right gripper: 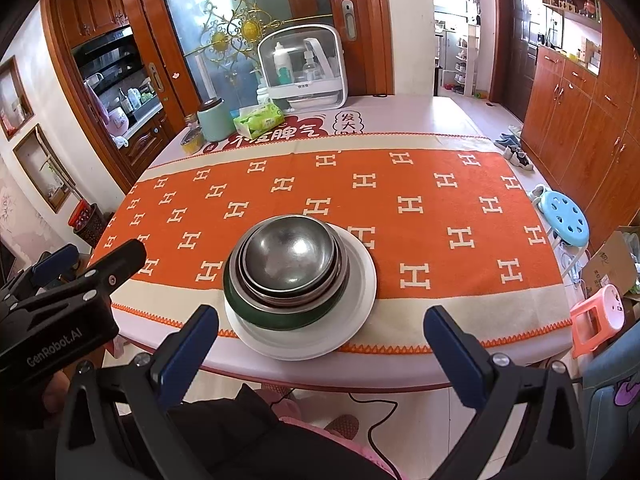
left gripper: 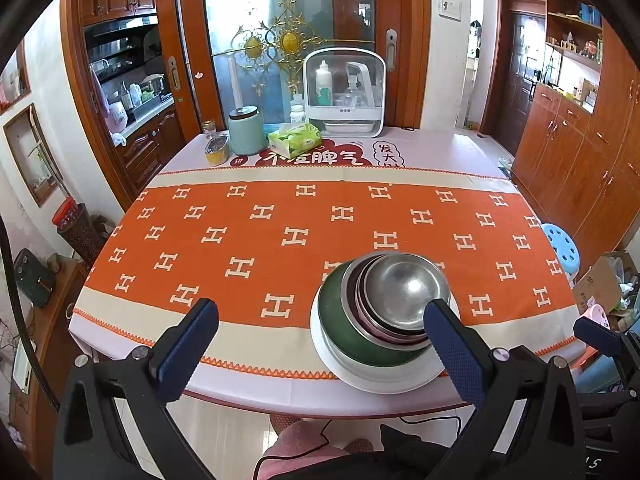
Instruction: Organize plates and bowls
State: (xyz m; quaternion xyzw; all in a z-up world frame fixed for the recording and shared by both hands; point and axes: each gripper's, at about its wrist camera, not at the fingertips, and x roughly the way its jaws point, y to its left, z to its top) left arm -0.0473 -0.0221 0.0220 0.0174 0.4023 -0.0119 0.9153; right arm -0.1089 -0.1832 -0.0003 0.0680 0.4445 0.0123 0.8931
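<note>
A stack of dishes stands near the table's front edge: a white plate (left gripper: pixel 384 378) (right gripper: pixel 360 292) at the bottom, a green bowl (left gripper: pixel 344 328) (right gripper: pixel 276 320) on it, and steel bowls (left gripper: pixel 404 292) (right gripper: pixel 288 256) nested on top. My left gripper (left gripper: pixel 320 326) is open and empty, held back from the table's edge, with the stack just behind its right finger. My right gripper (right gripper: pixel 320 330) is open too, nothing between its fingers, and the stack lies ahead between them. The left gripper's body shows at the left of the right wrist view.
An orange cloth with white H marks (left gripper: pixel 280 224) (right gripper: pixel 420 200) covers the table. At the far end stand a mint canister (left gripper: pixel 246 130), a tissue pack (left gripper: pixel 294 140), a small jar (left gripper: pixel 217 152) and a white storage case (left gripper: pixel 344 94). A blue stool (right gripper: pixel 566 220) and pink stool (right gripper: pixel 600 318) stand to the right.
</note>
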